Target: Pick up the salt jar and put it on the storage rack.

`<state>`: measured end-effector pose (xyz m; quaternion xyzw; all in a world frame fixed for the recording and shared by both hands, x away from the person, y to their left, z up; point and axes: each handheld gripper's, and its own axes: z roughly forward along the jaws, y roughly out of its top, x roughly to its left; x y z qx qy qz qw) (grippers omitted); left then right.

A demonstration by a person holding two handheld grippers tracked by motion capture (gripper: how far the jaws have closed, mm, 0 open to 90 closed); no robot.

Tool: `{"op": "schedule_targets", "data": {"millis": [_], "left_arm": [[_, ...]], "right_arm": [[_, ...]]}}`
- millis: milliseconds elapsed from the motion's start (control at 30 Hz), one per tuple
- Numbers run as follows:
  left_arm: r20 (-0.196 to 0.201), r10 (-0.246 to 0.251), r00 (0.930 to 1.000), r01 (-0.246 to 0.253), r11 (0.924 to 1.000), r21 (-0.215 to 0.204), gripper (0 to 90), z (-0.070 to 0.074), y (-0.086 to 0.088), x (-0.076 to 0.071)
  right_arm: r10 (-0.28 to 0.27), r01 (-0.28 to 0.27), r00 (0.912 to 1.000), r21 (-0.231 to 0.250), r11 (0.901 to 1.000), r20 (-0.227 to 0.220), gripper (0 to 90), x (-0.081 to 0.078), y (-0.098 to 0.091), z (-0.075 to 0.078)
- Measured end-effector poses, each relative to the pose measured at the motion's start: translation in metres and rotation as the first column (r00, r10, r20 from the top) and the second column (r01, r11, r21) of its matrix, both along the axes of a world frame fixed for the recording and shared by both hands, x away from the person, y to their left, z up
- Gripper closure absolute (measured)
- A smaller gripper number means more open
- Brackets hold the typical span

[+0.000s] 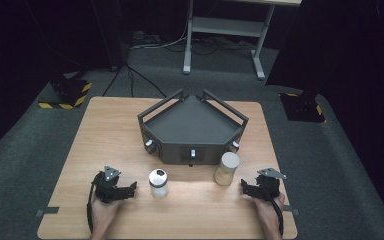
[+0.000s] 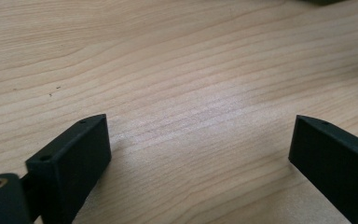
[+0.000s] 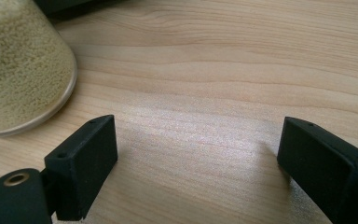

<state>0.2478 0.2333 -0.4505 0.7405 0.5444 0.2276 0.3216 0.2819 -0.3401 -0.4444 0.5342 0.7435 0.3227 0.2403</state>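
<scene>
While both grippers rest low on the near part of the table (image 1: 105, 125), nothing has yet been taken up, so the work is judged to be at its very start. The left gripper (image 1: 132, 187) is held with its jaws spread wide, and only bare wood is seen between them in the left gripper view. The right gripper (image 1: 243, 187) is likewise released, its jaws apart over bare wood, with nothing gripped. Just inward of the left gripper a jar with a dark perforated lid (image 1: 158, 182) stands upright, near but not touched. Just beside the right gripper a jar of pale yellow grains (image 1: 226, 168) stands upright; in the right gripper view it (image 3: 18, 65) is seen off to the side of the jaws, not between them. Each jar remains to be reached and gripped. Behind the jars a dark grey angled tray (image 1: 192, 125) with railed sides and small knobs on its front is set mid-table; the grain jar stands close against its front. No obstacle lies between either gripper and its nearest jar.
</scene>
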Motion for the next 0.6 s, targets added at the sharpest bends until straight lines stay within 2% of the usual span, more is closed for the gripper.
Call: {"op": "schedule_targets", "data": {"millis": [300,433,600], "left_arm": [[-0.001,0.014,0.9999,-0.014,0.9999,-0.001,4.7,0.0,-0.003,-0.002],[-0.002,0.006,1.0,-0.006,0.9975,-0.07,5.0,-0.001,0.009,-0.006],[0.006,-0.013,0.9999,0.013,0.9956,-0.092,5.5,-0.003,0.015,-0.021]], "right_arm": [[0.002,-0.002,1.0,0.0,1.0,0.0,11.4,0.0,0.0,0.0],[0.002,-0.002,1.0,0.0,1.0,-0.001,11.5,0.0,0.0,0.0],[0.002,-0.002,1.0,0.0,1.0,-0.001,11.5,0.0,0.0,0.0]]}}
